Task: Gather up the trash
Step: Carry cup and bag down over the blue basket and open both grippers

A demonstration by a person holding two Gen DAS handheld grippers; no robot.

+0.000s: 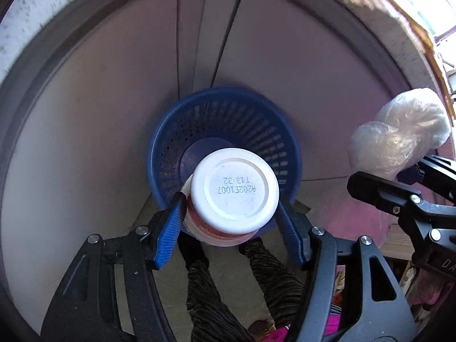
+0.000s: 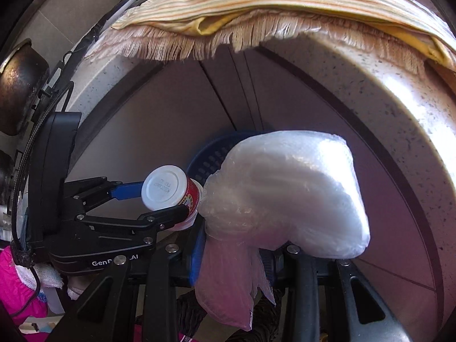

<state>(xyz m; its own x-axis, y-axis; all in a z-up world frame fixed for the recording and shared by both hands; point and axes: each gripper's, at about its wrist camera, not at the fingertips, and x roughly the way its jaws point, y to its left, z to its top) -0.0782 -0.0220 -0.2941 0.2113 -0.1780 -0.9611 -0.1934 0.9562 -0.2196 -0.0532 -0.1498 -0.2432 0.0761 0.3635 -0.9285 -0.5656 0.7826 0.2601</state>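
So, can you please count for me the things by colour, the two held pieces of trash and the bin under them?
White: 1, the white plastic cup with a red label, upside down in the left gripper.
Clear: 1, the clear crumpled plastic bag in the right gripper.
Blue: 1, the blue perforated plastic basket on the floor.
Total: 3

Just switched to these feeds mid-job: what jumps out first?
The white cup, bottom toward the camera with a printed date code, is clamped in the left gripper right over the blue basket on the floor. Beside it, the right gripper grips a puffy clear plastic bag that fills most of the right wrist view. A fringed striped cloth hangs over the speckled counter edge above.
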